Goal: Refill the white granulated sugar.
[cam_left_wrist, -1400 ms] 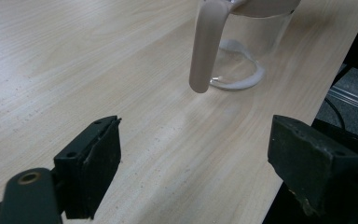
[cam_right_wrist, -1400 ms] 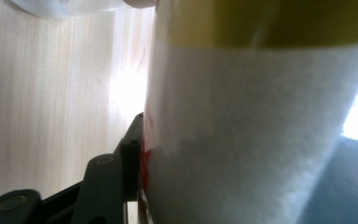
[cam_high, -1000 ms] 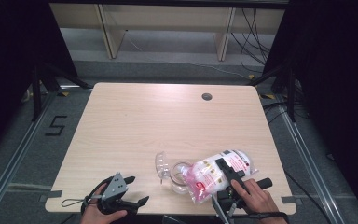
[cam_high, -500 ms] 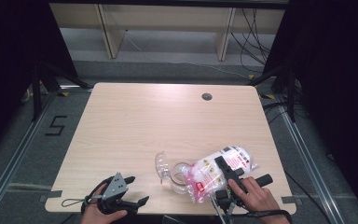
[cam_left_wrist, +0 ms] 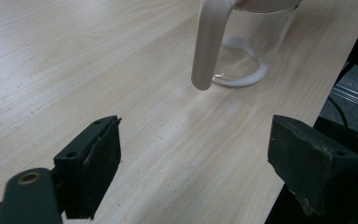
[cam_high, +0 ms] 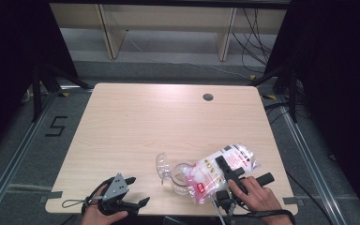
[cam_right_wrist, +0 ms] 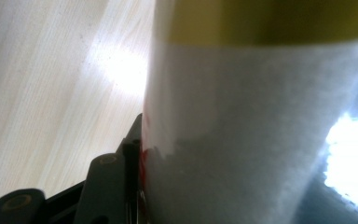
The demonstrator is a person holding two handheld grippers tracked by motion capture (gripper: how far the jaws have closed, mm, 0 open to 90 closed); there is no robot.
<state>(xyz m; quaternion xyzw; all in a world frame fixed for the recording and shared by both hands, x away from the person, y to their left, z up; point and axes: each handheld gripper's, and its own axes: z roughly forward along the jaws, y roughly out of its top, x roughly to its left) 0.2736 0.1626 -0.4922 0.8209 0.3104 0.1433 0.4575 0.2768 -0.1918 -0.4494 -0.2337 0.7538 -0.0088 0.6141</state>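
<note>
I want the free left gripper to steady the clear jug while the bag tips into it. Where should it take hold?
Probably the jug's handle: it hangs down the near wall toward the open left gripper, a slim bar that the jaws can span. Come in level from the table's front edge.

- Your bench (cam_high: 136, 122): pale wood-grain top, rounded corners, a dark grommet hole (cam_high: 208, 97) near the far edge.
- Beyond it you see a light wooden shelf unit (cam_high: 168, 18) with cables (cam_high: 251, 28) trailing down.
- Grey floor (cam_high: 33, 154), a black "5" mark (cam_high: 56, 126) taped at left.
- Dark curtains (cam_high: 337, 93) flank both sides.
</note>
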